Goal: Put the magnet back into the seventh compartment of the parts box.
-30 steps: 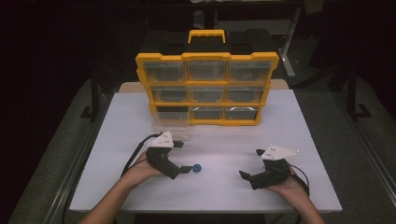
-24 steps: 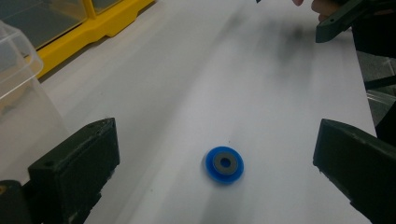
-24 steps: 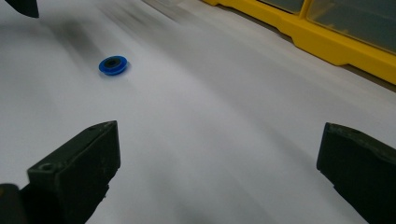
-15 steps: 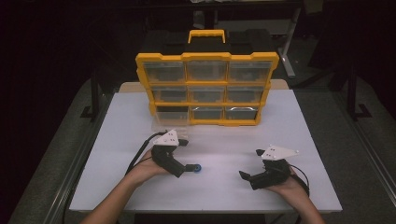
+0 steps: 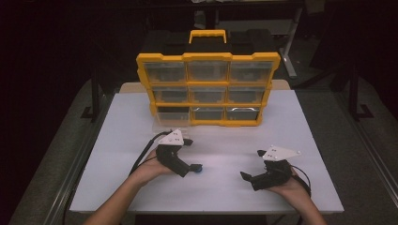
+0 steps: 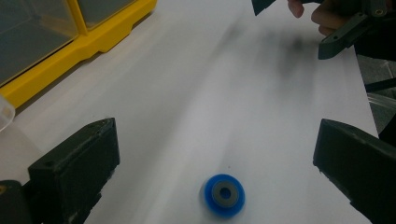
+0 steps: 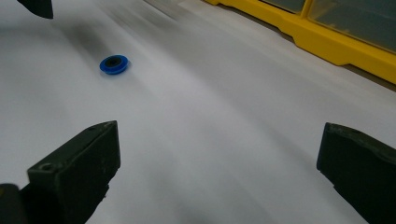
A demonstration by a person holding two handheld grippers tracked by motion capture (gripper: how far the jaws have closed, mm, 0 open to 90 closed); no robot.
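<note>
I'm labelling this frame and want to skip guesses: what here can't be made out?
- Drawer contents of the yellow organizer: high view, too small and dim behind the clear fronts.
- Pulled-out clear drawer: high view, too faint to tell whether it holds anything.
- Blue disc: high view, partly hidden by the left gripper.
- Right gripper: left gripper view, cut off by the top edge.

Overhead plus two low table-level (image 5: 117, 140) views
</note>
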